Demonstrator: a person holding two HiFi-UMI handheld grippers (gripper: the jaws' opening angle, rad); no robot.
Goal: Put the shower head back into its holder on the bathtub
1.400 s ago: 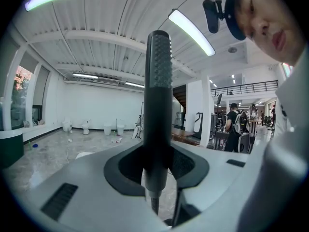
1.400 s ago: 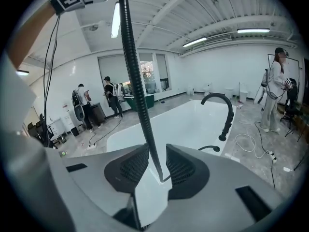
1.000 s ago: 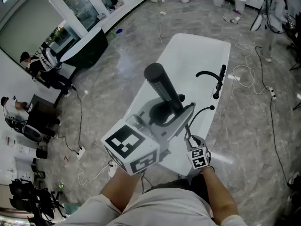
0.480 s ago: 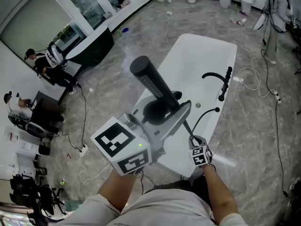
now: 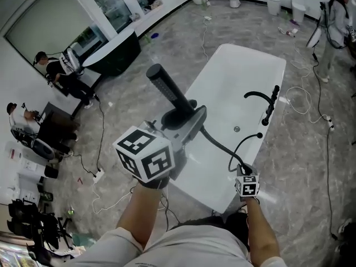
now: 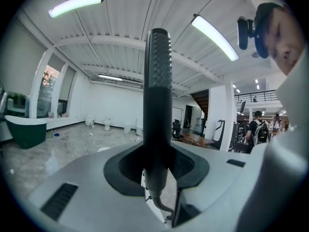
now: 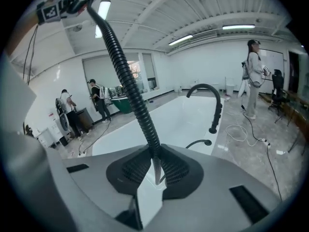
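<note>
A black stick-shaped shower head stands between the jaws of my left gripper, which is shut on its handle; the head points up and away. Its black ribbed hose runs down to my right gripper, and the pads are shut on the hose. The white bathtub lies below and beyond both grippers. A black curved faucet and an upright black fitting stand on its right rim. The right gripper view shows the faucet ahead, and the left gripper high at the upper left.
A dark green tub sits at the back left, with people near a desk. Another person stands at the far right. Cables lie on the marble floor right of the white tub. Toilets and bins line the back wall.
My left gripper has carried the shower head to the left and turned, drawing the hose out longer. My right gripper has slid a little down and right along the tub's near end.
</note>
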